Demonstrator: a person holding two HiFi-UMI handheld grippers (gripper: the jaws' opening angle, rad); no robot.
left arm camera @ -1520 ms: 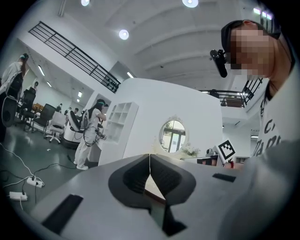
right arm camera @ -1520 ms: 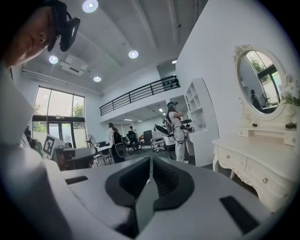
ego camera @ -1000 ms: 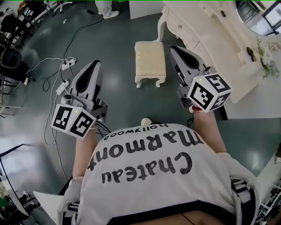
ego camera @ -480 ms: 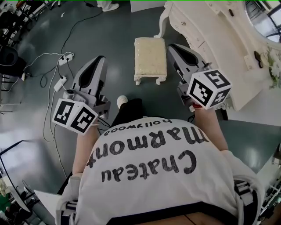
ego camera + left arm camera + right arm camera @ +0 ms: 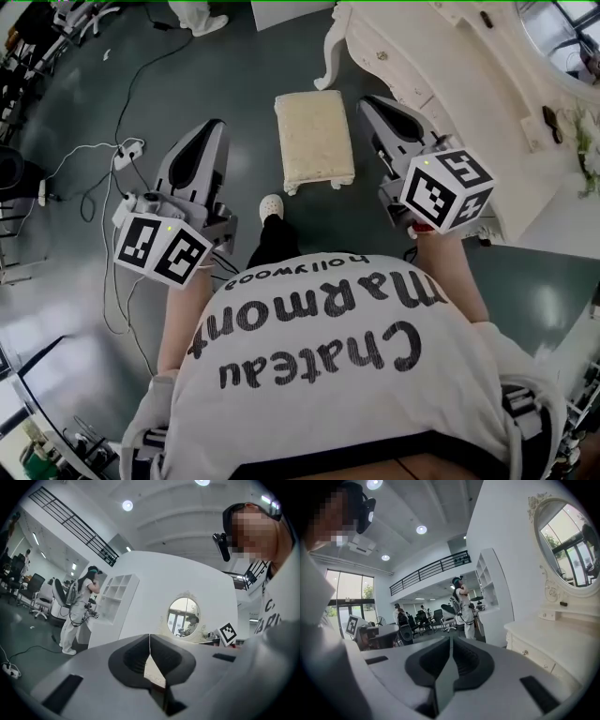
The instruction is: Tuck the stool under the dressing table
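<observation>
Both grippers are closed with nothing in them: the left gripper and the right gripper each show their jaws pressed together, and neither touches anything.

The stool stands on the dark floor at our 12 o'clock, between the two grippers. Its long axis runs from 6 to 12, with the near short end facing our shoe. Its far short end points at the carved leg of the dressing table.

The table lies at 1 to 3 o'clock of the stool. The right gripper sits just beside the stool at its 3 o'clock. The left gripper is well apart at its 9 o'clock, so we judge the right the nearer. The opening under the table is hidden from us, so we judge the stool must go toward 2 o'clock.
</observation>
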